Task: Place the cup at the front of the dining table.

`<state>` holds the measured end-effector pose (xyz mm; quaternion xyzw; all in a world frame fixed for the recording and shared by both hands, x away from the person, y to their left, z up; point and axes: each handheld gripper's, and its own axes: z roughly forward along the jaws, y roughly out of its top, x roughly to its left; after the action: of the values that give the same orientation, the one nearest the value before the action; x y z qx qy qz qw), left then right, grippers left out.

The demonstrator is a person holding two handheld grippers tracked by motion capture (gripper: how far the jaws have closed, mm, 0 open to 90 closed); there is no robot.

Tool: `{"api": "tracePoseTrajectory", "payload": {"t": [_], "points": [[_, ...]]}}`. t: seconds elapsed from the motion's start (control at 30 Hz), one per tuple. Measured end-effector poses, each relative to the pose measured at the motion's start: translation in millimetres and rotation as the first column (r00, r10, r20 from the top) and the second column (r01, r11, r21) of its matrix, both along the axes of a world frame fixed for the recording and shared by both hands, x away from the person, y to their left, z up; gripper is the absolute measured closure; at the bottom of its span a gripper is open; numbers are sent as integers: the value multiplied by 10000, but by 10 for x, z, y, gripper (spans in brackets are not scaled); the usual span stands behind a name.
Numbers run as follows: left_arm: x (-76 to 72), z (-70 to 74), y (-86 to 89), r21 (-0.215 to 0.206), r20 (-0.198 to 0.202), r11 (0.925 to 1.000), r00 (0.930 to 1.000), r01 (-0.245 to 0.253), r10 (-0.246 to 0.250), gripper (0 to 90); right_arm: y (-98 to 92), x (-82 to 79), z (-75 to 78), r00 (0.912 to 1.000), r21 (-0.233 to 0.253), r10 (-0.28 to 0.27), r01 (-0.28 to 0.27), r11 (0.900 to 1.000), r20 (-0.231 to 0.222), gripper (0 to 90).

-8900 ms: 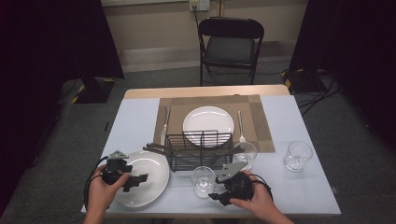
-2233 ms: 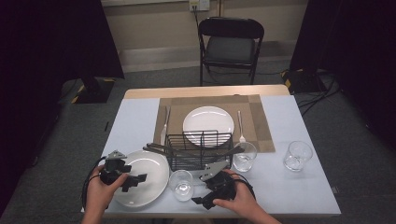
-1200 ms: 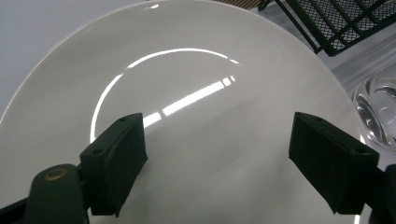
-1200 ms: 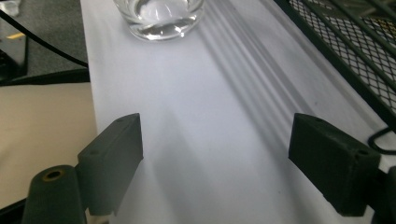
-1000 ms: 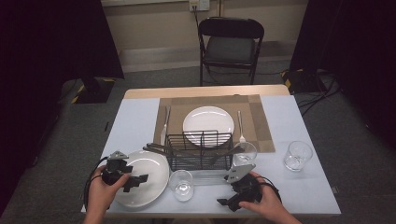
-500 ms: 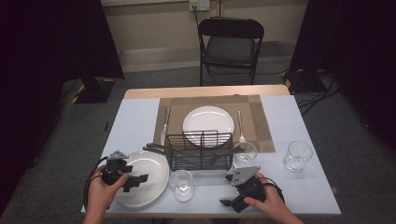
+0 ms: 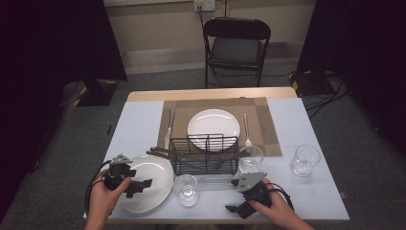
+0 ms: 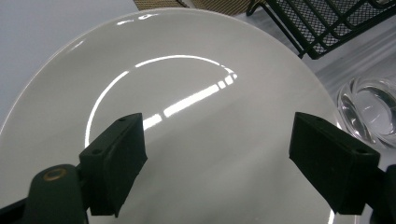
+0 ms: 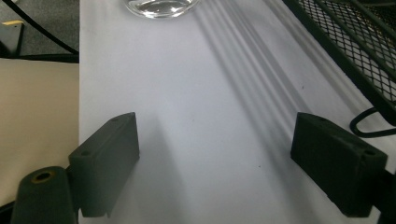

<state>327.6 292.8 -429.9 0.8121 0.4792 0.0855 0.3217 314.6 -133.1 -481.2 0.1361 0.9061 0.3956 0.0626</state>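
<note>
A large white plate (image 7: pixel 152 173) lies at the front left of the table. My left gripper (image 7: pixel 136 188) hovers over its near rim, open, with the plate (image 8: pixel 196 93) filling the space between the jaws and nothing gripped. A clear glass (image 7: pixel 186 189) stands just right of the plate and appears at the edge of the left gripper view (image 8: pixel 373 109). My right gripper (image 7: pixel 233 195) is at the front right, open above bare tabletop (image 9: pixel 210 93), pointing toward that glass (image 9: pixel 159 5) and well apart from it.
A black wire basket (image 7: pixel 206 154) holding utensils stands mid-table, its mesh close on my right gripper's side (image 9: pixel 345 42). Behind it, a smaller white plate (image 7: pixel 213 125) sits on a placemat (image 7: pixel 265 124) between a knife (image 7: pixel 168 127) and fork (image 7: pixel 246 127). Two more glasses (image 7: pixel 251 158) (image 7: pixel 305 159) stand right.
My right gripper carried the glass left to beside the large plate, let it go, and drew back to the right. The left gripper has stayed over the plate.
</note>
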Motion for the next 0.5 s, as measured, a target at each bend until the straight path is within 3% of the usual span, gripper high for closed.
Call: {"api": "tracePoseTrajectory", "payload": {"t": [0.23,0.4,0.5], "points": [[-36,45,-23,147,33,9999,10000,9,-10,183,0,-3,-5,10000,8,-11,11,10000,36,139],[-61,65,-31,-136,2,9999,10000,45,-45,183,0,-1,-5,10000,12,-8,8,10000,20,139],[-71,74,-44,-56,7,10000,10000,49,-49,183,0,0,-4,10000,15,-9,9,10000,6,139]]}}
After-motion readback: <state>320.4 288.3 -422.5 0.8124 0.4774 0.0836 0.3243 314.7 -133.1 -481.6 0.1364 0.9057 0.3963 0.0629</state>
